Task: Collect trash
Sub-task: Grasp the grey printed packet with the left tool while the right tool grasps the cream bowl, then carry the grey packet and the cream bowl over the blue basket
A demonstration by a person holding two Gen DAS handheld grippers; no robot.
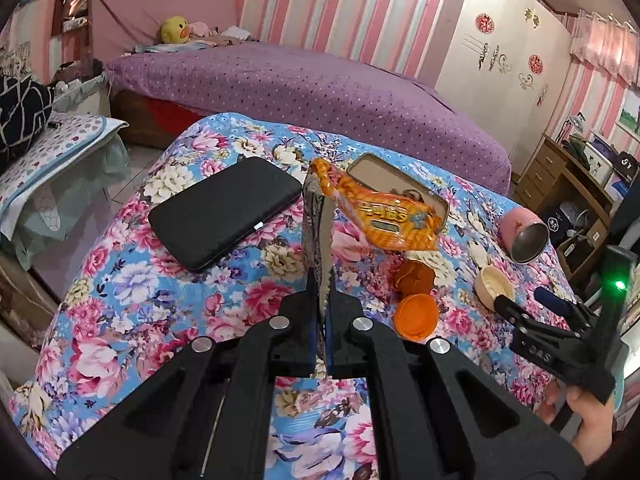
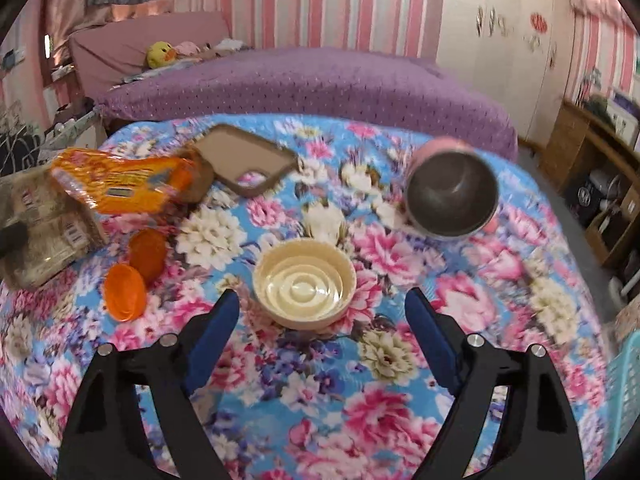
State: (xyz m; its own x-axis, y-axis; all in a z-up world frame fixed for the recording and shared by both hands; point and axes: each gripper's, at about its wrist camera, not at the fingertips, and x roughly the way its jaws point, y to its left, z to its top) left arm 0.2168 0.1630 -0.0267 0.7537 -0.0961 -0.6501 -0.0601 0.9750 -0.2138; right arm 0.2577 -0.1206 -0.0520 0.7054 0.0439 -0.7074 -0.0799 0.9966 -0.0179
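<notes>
My left gripper (image 1: pixel 319 292) is shut on a silvery snack wrapper (image 1: pixel 316 236) held edge-on above the floral table; the wrapper also shows flat at the left of the right wrist view (image 2: pixel 44 224). An orange snack bag (image 1: pixel 384 216) hangs by it and shows in the right wrist view (image 2: pixel 128 188). Two orange cups (image 1: pixel 416 314) (image 2: pixel 124 292) lie on the cloth. My right gripper (image 2: pixel 320 316) is open, its fingers either side of a cream lid (image 2: pixel 304 294) just ahead; it also appears at the right of the left wrist view (image 1: pixel 532 300).
A black case (image 1: pixel 224 212) lies at left. A brown phone case (image 2: pixel 248 160) sits at the back. A pink cup (image 2: pixel 452 192) lies on its side at right. A purple bed (image 1: pixel 300 80) stands behind the table; a turquoise basket (image 2: pixel 624 392) is at far right.
</notes>
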